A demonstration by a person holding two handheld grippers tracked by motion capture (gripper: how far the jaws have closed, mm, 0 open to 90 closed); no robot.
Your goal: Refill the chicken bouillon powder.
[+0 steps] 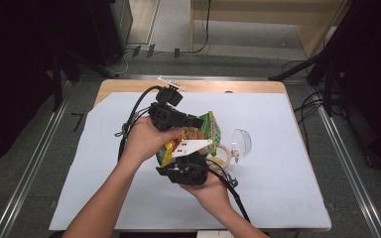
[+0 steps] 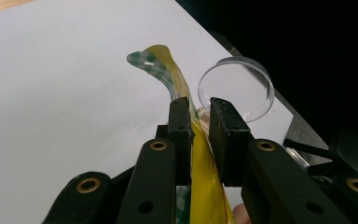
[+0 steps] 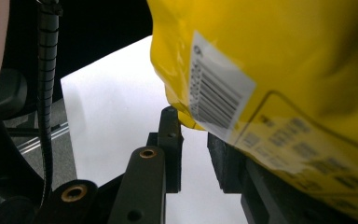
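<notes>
High view: a yellow snack bag point(image 1: 198, 136) is held up over the middle of the white sheet point(image 1: 104, 163) that covers the bench point(image 1: 129, 85). The left tool point(image 1: 191, 120) comes at the bag from its left and upper side, in the person's left hand point(image 1: 146, 141). The right tool point(image 1: 188, 168) sits just below the bag, gripped by the right hand point(image 1: 211, 186), with its grey plate point(image 1: 191, 147) lying across the bag's lower front. Just right of the bag a clear dish point(image 1: 241, 141) rests on the sheet, and a tape roll point(image 1: 222, 154) lies touching the bag's lower right edge, beside the dish.

Left gripper view: the left tool point(image 2: 200, 126) has its jaws pressed nearly together on the bag's thin edge point(image 2: 193, 140), which runs up between them; the green-checked top of the bag point(image 2: 151, 63) curls beyond the tips. The dish point(image 2: 235, 88) lies past the bag, near the sheet's edge.

Right gripper view: the right tool point(image 3: 193, 140) has a clear gap between its jaws. The bag point(image 3: 284, 79), with a barcode label point(image 3: 216, 93), hangs over the right-hand jaw, and a bottom corner touches the tip of the other. It is hard to tell whether the jaws pinch it.
</notes>
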